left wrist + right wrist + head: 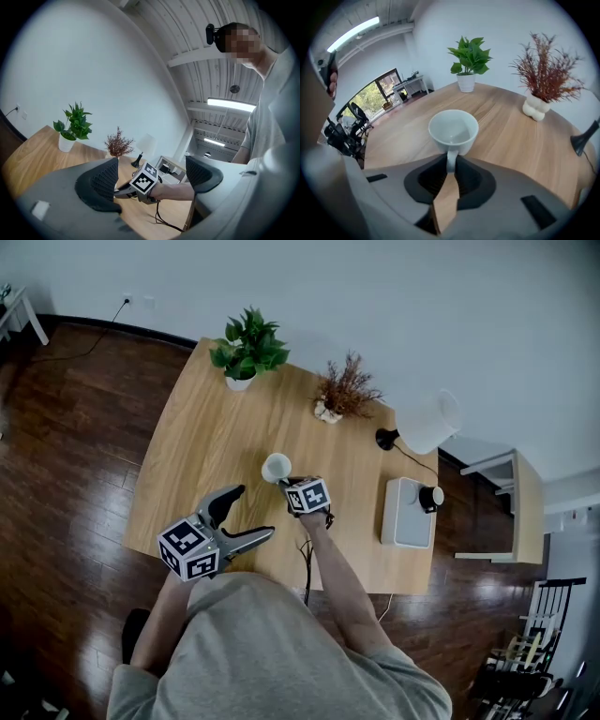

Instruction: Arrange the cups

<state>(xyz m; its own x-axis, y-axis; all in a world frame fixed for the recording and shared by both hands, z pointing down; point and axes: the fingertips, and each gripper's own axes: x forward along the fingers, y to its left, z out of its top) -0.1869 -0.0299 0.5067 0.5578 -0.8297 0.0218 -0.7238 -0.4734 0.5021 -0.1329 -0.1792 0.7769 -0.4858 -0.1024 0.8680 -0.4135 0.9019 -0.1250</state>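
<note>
- Right gripper view: cup [453, 129] stands upright mid-table [520, 140], my right tongs [449, 171] clamped on its handle.
- Likely ceramic: stiff, slick, breakable, and it may swing from that thin handle.
- Left tongs [152, 177] gape empty, near left.

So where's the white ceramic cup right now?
In the head view, the white ceramic cup is near the middle of the wooden table, its handle pinched by the right gripper.

The left tongs [255, 512] point level, jaws wide apart, gripping nothing. The right tongs [451, 171], on an outstretched forearm, tilt steeply down, jaws closed on the handle of the cup [453, 129].
</note>
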